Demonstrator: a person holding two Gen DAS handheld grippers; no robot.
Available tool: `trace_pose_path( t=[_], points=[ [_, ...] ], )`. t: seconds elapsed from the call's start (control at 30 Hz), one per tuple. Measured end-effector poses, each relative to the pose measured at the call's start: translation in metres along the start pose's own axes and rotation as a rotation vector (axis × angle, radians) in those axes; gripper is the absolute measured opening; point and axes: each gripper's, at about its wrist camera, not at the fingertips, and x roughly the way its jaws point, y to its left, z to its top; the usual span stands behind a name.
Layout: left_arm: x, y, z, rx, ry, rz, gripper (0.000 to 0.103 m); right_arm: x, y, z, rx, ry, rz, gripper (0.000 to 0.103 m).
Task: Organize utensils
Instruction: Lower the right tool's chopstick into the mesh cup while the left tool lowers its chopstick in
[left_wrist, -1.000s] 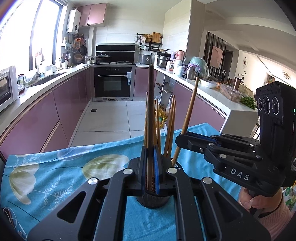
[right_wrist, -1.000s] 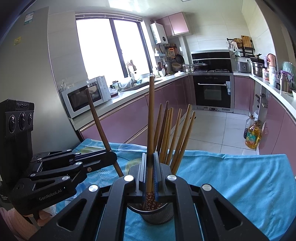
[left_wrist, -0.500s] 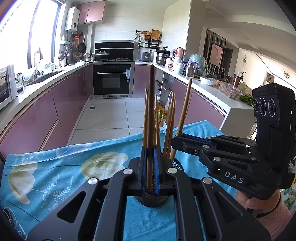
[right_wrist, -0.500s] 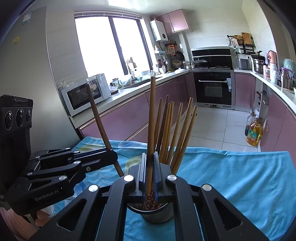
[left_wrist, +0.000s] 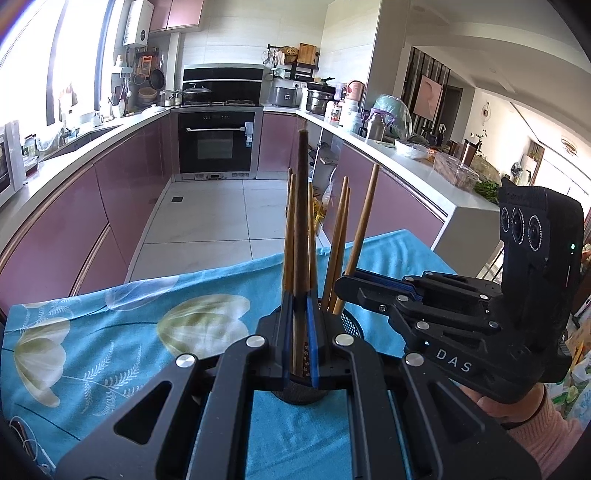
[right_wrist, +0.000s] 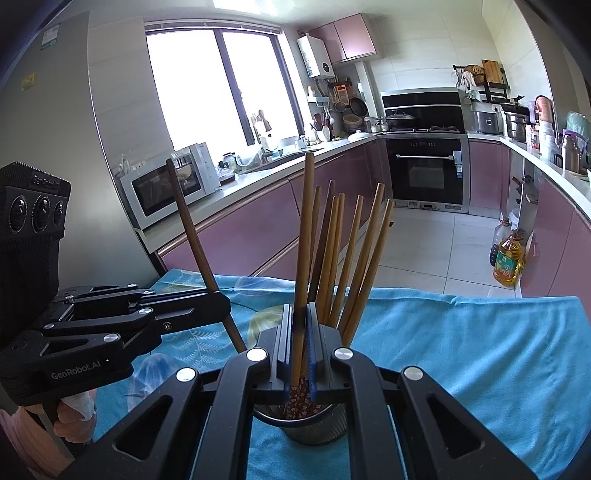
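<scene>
A dark mesh utensil holder (left_wrist: 303, 391) (right_wrist: 314, 424) stands on the blue floral cloth (left_wrist: 110, 332) with several wooden chopsticks (right_wrist: 354, 258) upright in it. My left gripper (left_wrist: 300, 306) (right_wrist: 221, 299) is shut on a dark brown chopstick (left_wrist: 301, 221) (right_wrist: 192, 229), held upright just over the holder. My right gripper (right_wrist: 300, 314) (left_wrist: 341, 284) is shut on a lighter chopstick (right_wrist: 304, 240) (left_wrist: 364, 229). That chopstick's patterned lower end sits at the holder's mouth. The two grippers face the holder from opposite sides, close together.
The cloth-covered table ends just beyond the holder, with kitchen floor past it. Purple cabinets and worktops run along both sides, an oven (left_wrist: 216, 144) stands at the far end and a microwave (right_wrist: 166, 184) on the left counter. An oil bottle (right_wrist: 509, 258) stands on the floor.
The left gripper has tipped slightly downward, so the kitchen sits higher in its view. The right gripper's chopstick has edged closer to the bundle. Both grips are unchanged.
</scene>
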Motion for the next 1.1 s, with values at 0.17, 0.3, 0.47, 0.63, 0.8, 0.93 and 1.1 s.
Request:
trace_pose_path(
  t=[0.17, 0.3, 0.47, 0.63, 0.8, 0.93, 1.1],
  points=[
    [0.007, -0.001, 0.003, 0.003, 0.011, -0.001, 0.008, 0.002, -0.002, 0.0, 0.006, 0.005, -0.003, 0.006],
    [0.014, -0.002, 0.003, 0.013, 0.019, 0.005, 0.008, 0.003, -0.003, -0.001, 0.01, 0.006, -0.008, 0.007],
    [0.024, -0.004, 0.003, 0.013, 0.016, 0.007, 0.008, 0.005, -0.005, -0.001, 0.016, 0.008, -0.013, 0.007],
    [0.031, 0.0, 0.002, 0.005, 0.017, 0.018, 0.008, 0.007, -0.008, 0.0, 0.029, 0.013, -0.018, 0.007],
    [0.04, 0.005, 0.0, -0.007, 0.026, 0.012, 0.008, 0.009, -0.011, 0.002, 0.037, 0.016, -0.011, 0.007],
    [0.045, 0.007, -0.002, -0.009, 0.031, 0.007, 0.008, 0.009, -0.011, 0.003, 0.041, 0.017, -0.011, 0.007],
    [0.051, 0.008, -0.004, -0.016, 0.035, 0.003, 0.008, 0.013, -0.013, 0.003, 0.049, 0.021, -0.01, 0.007]
  ],
)
